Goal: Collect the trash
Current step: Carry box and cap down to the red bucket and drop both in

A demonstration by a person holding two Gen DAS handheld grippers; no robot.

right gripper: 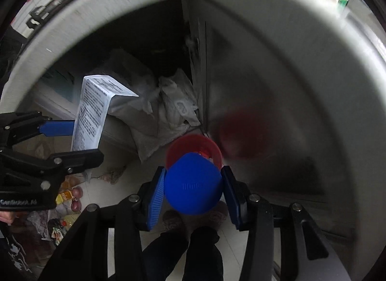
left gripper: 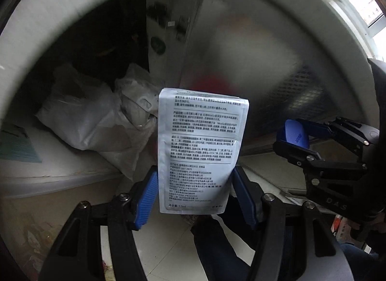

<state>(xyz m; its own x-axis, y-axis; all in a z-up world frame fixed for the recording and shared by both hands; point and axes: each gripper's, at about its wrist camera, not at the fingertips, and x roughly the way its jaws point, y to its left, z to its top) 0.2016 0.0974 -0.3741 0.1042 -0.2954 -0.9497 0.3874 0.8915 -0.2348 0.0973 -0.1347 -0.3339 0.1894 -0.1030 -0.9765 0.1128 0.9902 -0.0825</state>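
From the left wrist view, the left tool is closed on a silver sachet printed with dense black text, its blue pads pressing the packet's two lower edges so it stands upright between them. Behind it a white curved rim frames the scene, blurred at its edges. Crumpled white plastic bags are heaped on a pale ledge at left, against a dark recess. A brushed metal panel fills the right of the background, with a faint red smear reflected in it. Below, the floor is pale tile. At right the right tool reaches in from the side, holding a blue lid-shaped item.

From the right wrist view, the right tool grips that blue rounded item between its pads, directly over a small red bin standing on the tiled floor beside the metal panel, which again reflects red. The bin holds some scraps. The white bags lie behind it in the corner. At left the left tool carries the sachet, raised well apart from the bin. Colourful wrappers and packets are scattered on the floor at lower left. The person's dark trousers and slippers show below.
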